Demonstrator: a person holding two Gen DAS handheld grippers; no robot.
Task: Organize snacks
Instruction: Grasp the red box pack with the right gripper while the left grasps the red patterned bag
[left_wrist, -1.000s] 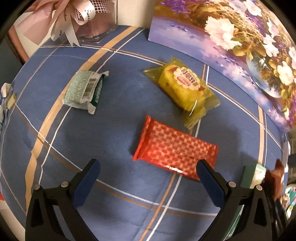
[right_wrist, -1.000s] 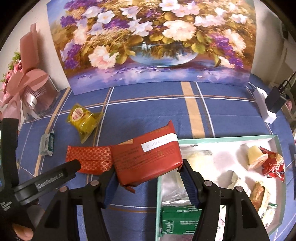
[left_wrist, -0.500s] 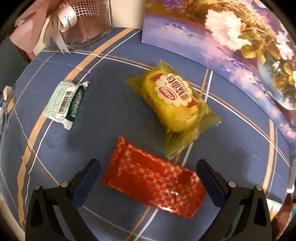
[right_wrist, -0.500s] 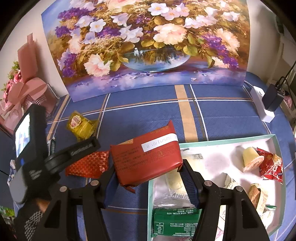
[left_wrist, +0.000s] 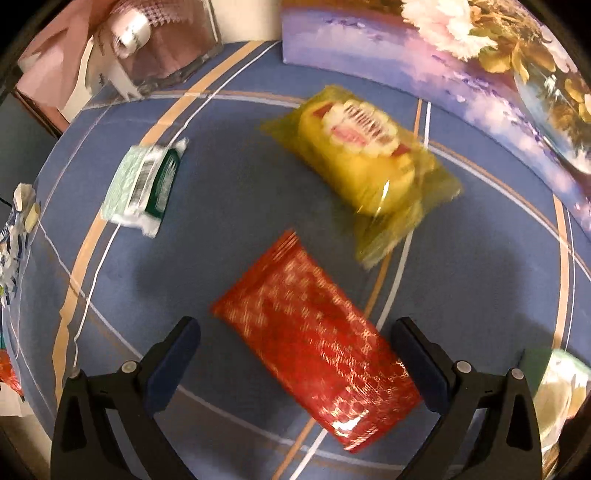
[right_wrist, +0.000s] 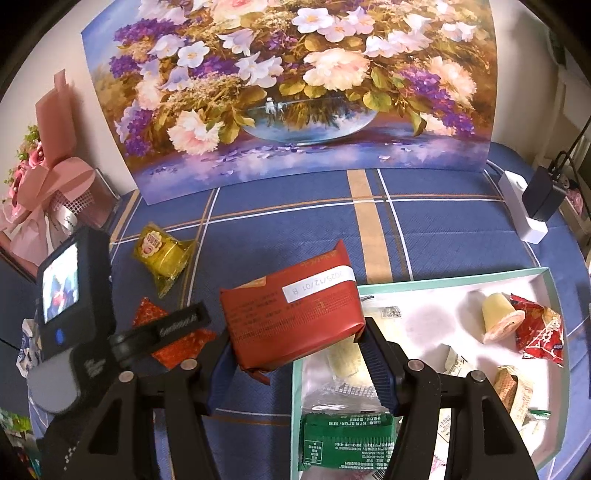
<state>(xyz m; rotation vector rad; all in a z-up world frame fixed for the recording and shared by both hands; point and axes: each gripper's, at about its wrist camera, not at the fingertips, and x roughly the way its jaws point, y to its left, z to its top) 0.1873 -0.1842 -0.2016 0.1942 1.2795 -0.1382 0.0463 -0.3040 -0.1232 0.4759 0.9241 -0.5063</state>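
Observation:
In the left wrist view my left gripper (left_wrist: 295, 354) stands open just above a red patterned snack packet (left_wrist: 314, 373), which lies on the blue cloth between the two fingers without touching the pads. A yellow cake packet (left_wrist: 365, 166) lies beyond it and a green-white packet (left_wrist: 142, 184) to the left. My right gripper (right_wrist: 295, 347) is shut on a dark red snack pack with a white date label (right_wrist: 291, 317), held above the left edge of the white tray (right_wrist: 546, 280). The left gripper's body and camera screen (right_wrist: 74, 332) show at the lower left of the right wrist view.
The tray holds a green packet (right_wrist: 343, 439), a jelly cup (right_wrist: 498, 321), a red wrapper (right_wrist: 539, 332) and several other snacks. A flower painting (right_wrist: 295, 92) stands at the back, a pink bouquet box (right_wrist: 48, 192) at the left, a white charger block (right_wrist: 524, 206) at the right.
The left gripper has sunk and shifted so the red patterned packet now lies between its fingers. The right gripper has kept still with its pack.

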